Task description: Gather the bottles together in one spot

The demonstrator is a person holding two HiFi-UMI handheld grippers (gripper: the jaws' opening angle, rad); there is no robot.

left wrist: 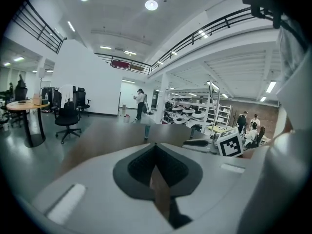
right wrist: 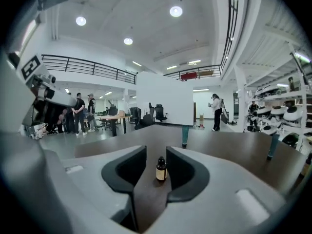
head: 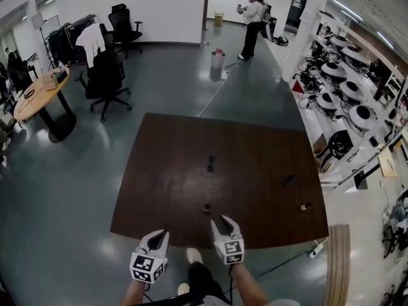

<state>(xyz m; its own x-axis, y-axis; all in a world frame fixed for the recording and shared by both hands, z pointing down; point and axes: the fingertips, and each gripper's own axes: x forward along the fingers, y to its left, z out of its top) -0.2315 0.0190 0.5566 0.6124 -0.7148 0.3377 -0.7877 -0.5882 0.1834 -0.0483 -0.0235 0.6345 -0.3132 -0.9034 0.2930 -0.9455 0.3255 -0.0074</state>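
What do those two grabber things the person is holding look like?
They match. The left gripper and the right gripper each have a smooth pale grey shell that narrows into two pointed jaws. The jaws are lined inside with dark pads. Behind each one sits a cube covered in black-and-white square markers. No sleeves reach the wrists.

We find the left half of the table bare from near edge to far edge. At the middle of the near edge, a small amber bottle stands ahead of the right gripper, seen between its parted jaws. A tall bottle occupies the centre. A dark bottle and a brown bottle stand toward the right edge, with open lanes between them all.
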